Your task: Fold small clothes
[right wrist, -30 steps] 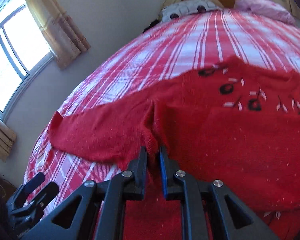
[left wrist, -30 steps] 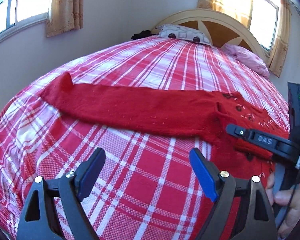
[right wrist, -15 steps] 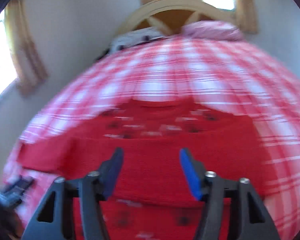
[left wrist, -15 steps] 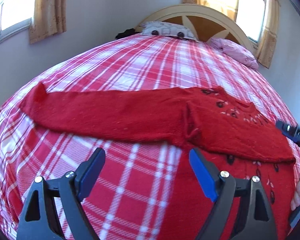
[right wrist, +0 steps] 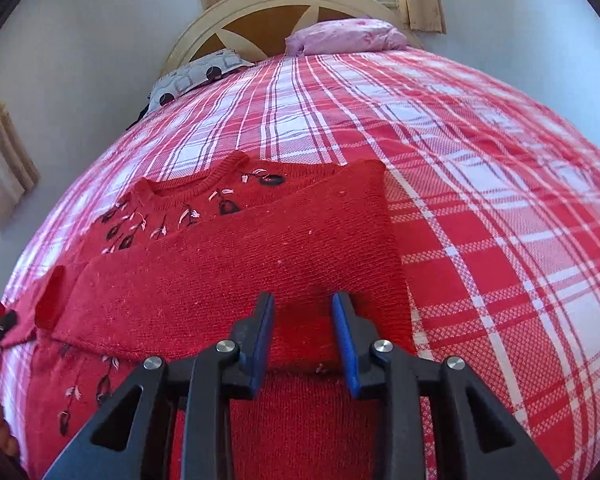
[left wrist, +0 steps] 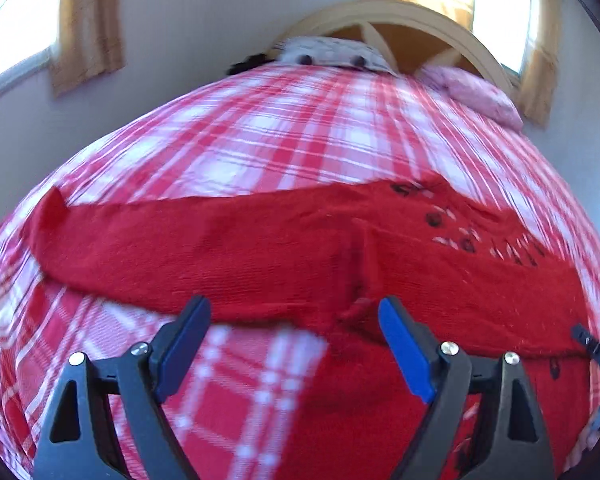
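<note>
sleeve-folding step on a red knit sweater (right wrist: 236, 280), spread on the plaid bed (right wrist: 480, 168).
right sleeve already lies across the chest; left sleeve (left wrist: 172, 240) stretches out toward 9 o'clock and likely goes next. left hand-held gripper (left wrist: 294, 340) gapes wide, empty; right hand-held gripper (right wrist: 302, 336), jaws just narrowing yet apart, hovers over the fold, gripping nothing.

You've got one red sweater (right wrist: 228, 280), one plaid bedspread (right wrist: 480, 160), two pillows: one patterned (right wrist: 196, 74), one pink (right wrist: 344, 36), two grippers: left (left wrist: 292, 344), right (right wrist: 303, 340)
</note>
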The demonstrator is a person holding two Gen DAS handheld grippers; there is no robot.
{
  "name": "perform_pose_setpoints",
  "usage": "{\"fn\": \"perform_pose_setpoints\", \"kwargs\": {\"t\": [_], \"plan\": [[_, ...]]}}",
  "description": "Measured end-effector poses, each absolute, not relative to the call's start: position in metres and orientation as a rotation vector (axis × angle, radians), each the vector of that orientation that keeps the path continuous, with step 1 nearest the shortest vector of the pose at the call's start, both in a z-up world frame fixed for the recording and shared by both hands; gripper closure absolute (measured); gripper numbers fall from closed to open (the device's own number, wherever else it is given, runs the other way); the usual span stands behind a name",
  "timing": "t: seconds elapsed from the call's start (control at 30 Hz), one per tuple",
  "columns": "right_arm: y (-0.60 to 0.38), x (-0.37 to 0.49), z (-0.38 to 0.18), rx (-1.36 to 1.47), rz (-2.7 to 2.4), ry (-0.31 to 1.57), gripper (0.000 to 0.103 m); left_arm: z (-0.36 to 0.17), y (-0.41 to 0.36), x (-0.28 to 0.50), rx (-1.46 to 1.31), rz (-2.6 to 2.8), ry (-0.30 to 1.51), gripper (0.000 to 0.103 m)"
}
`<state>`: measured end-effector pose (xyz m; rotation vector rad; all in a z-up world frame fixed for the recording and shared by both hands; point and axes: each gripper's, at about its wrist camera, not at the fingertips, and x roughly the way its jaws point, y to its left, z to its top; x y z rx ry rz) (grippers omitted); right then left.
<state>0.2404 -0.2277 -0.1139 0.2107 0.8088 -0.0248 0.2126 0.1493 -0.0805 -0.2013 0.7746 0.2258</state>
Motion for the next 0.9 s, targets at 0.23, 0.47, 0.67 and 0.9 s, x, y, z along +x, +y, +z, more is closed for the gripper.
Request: {"fn": "perform_pose_setpoints", "kwargs": {"t": [0.23,0.47,0.67,0.9], "plan": [[-0.233,0.243,-0.117,0.233,-0.011,0.798,0.070,-0.072,0.281,0.172,-0.349,0.575,0.706,0.013],[-0.235,0.242,-0.118,0.253,-0.002,0.795,0.070,-0.077,0.392,0.167,-0.421,0.784,0.693,0.007],[-0.230,0.244,-0.119,0.218,-0.004,0.801,0.064,-0.118,0.427,0.196,-0.648,0.726,0.781,0.014],[-0.223,0.245,-0.119,0.178,-0.015,0.808,0.061,-0.115,0.402,0.227,-0.552,0.655,0.768,0.047]]}}
